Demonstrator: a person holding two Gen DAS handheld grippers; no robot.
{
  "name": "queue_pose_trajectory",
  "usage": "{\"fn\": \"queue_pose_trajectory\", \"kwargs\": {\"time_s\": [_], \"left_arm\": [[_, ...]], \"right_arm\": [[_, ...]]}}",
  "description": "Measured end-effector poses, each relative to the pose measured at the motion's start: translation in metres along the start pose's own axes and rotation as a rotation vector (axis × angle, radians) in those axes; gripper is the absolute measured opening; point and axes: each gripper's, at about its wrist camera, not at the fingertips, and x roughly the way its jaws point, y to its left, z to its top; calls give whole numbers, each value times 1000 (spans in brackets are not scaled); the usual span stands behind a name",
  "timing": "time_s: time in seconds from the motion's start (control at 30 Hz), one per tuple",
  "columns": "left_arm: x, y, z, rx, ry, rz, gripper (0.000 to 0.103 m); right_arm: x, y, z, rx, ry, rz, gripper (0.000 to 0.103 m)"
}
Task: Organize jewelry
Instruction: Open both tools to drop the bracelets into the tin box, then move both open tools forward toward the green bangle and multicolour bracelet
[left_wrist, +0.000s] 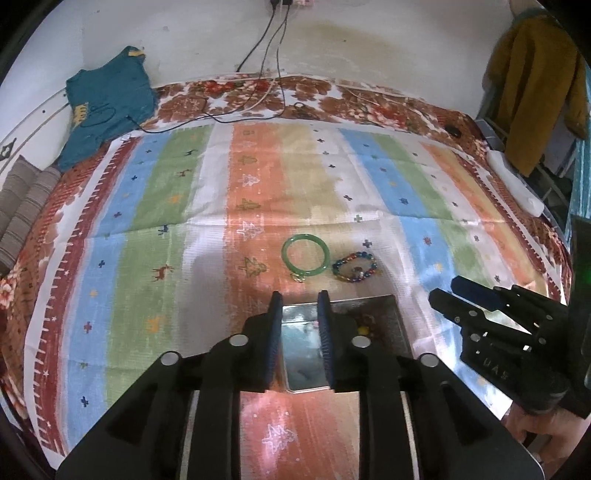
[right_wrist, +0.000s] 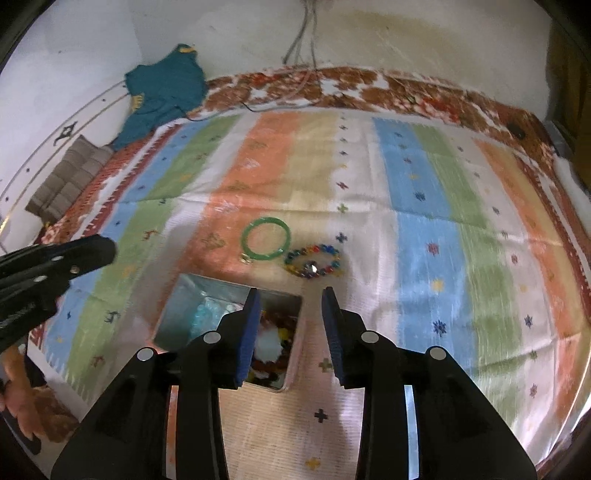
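Left gripper (left_wrist: 298, 295) jaws narrowly apart, empty, above open metal tin (left_wrist: 384, 306). Right gripper (right_wrist: 291, 291) wider, empty. Right-wrist view alone shows tin's colourful contents; green jade bangle (right_wrist: 266, 239) touching multicoloured bead bracelet (right_wrist: 314, 263) mid striped cloth (right_wrist: 424, 184).

Looks like a bedroom at home: a bed (left_wrist: 369, 99) with a striped cloth (left_wrist: 258, 206), a teal shirt (left_wrist: 107, 99) at its far left corner, charger cables (left_wrist: 269, 55) down the wall.

- The tin box (right_wrist: 177, 314) is bare metal — shiny, mirror-like walls.
- The green bangle (left_wrist: 306, 254) looks smooth and glossy, like polished stone or glass.
- The bead bracelet (left_wrist: 354, 266) has glossy round beads.
- The striped cloth (left_wrist: 258, 184) is matt woven fabric — creased.
- Each gripper (left_wrist: 298, 314) is matt black plastic.
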Motion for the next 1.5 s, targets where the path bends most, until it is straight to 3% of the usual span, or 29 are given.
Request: {"fn": "queue_pose_trajectory", "kwargs": {"time_s": [0.4, 1.2, 1.5], "left_arm": [[19, 1, 2, 9, 47, 20, 45], [70, 12, 24, 20, 103, 85, 60], [102, 13, 34, 45, 153, 98, 64]], "right_arm": [[19, -11, 3, 35, 57, -37, 54], [64, -32, 27, 75, 130, -79, 79], [90, -37, 37, 62, 160, -93, 82]]}}
